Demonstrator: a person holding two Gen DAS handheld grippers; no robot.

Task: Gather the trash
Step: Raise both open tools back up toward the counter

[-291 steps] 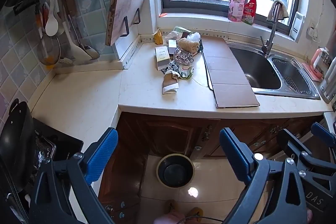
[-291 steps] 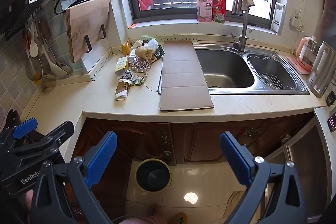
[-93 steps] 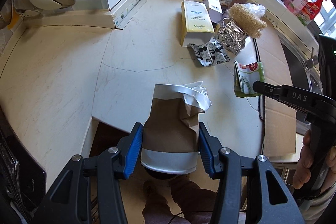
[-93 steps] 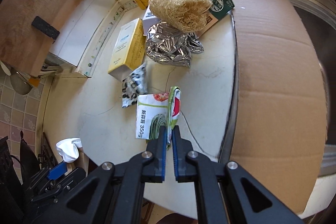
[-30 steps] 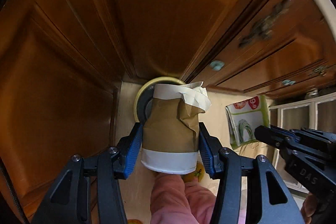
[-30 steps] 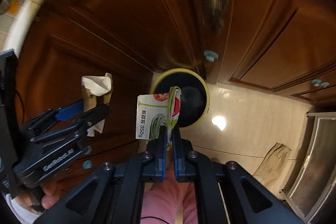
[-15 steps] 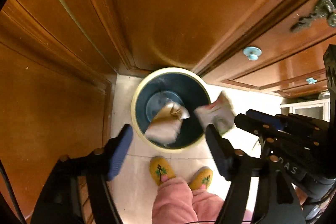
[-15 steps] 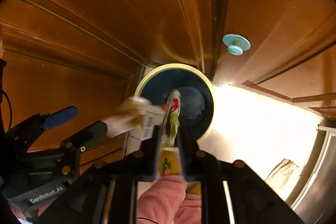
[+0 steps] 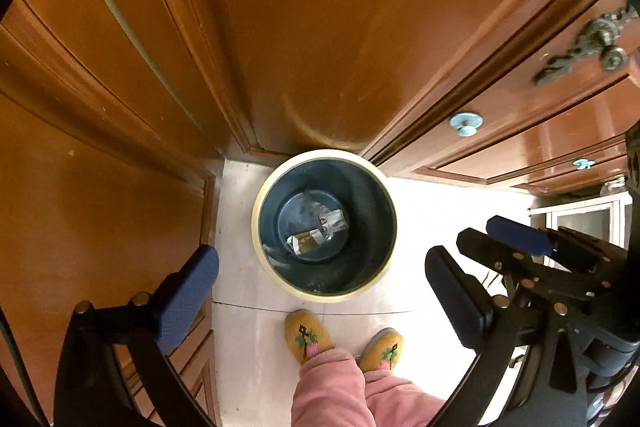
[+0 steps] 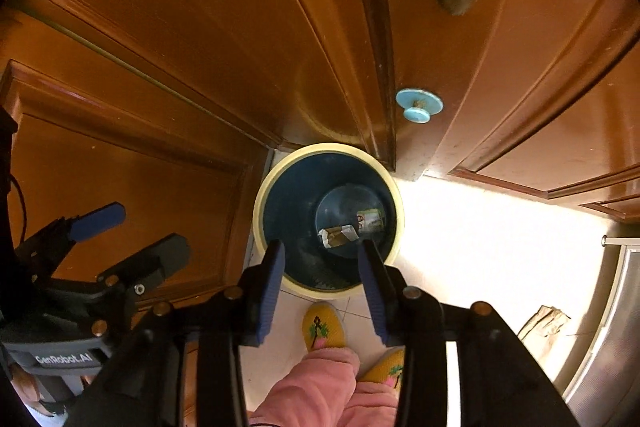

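Note:
A dark round trash bin with a cream rim (image 9: 256, 227) stands on the floor below both grippers. On its bottom lie a crumpled brown paper cup (image 9: 304, 242) and a green-and-white food packet (image 9: 333, 221); the right wrist view shows the cup (image 10: 338, 235) and the packet (image 10: 370, 219) there too. My left gripper (image 9: 322, 297) points down over the bin, its jaws opening very wide with nothing between them. My right gripper (image 10: 322, 267) hangs beside it over the bin (image 10: 258, 223), jaws opening and empty.
Brown wooden cabinet doors surround the bin on the far side and left, with a pale blue knob (image 10: 418, 105) and an ornate metal handle (image 9: 592, 43). A person's yellow slippers (image 9: 306, 335) and pink trouser leg stand on the tiled floor just before the bin.
Both grippers have let go: the paper cup and the packet fell from the jaws to the bottom of the bin. Both grippers sank closer to the bin.

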